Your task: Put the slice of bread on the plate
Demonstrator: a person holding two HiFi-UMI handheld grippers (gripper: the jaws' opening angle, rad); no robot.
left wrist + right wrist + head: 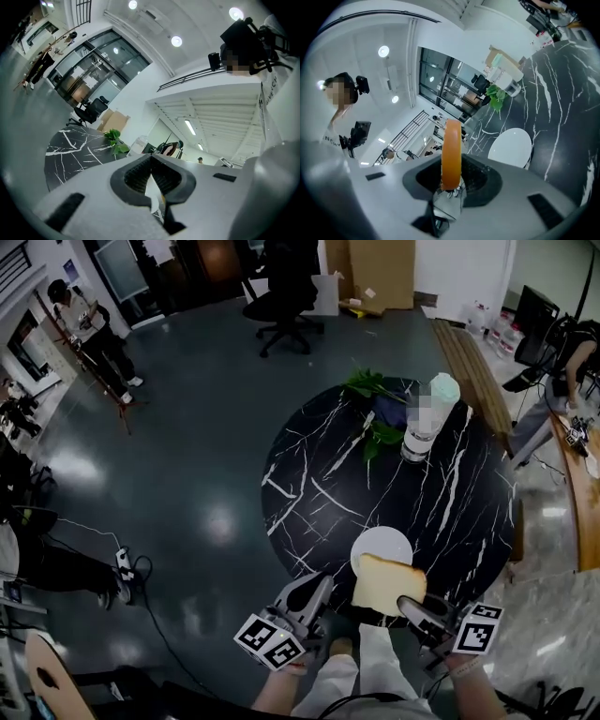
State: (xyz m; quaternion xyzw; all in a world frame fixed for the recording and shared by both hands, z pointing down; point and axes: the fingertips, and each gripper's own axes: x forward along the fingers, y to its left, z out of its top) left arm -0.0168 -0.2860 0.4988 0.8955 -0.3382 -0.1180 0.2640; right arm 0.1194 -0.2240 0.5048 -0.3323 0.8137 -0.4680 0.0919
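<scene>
The right tongs (417,608) clamp the slice of bread (387,585), held flat over the near edge of the table (319,493). The white plate (380,542) lies just beyond, toward frame top. The left tongs (314,589) are closed and empty.

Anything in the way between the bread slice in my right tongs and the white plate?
Nothing visible. The slice of bread, clamped in the right tongs, is at the white plate's near edge, and the plate is bare. The leafy plant stands farther across the table.
</scene>
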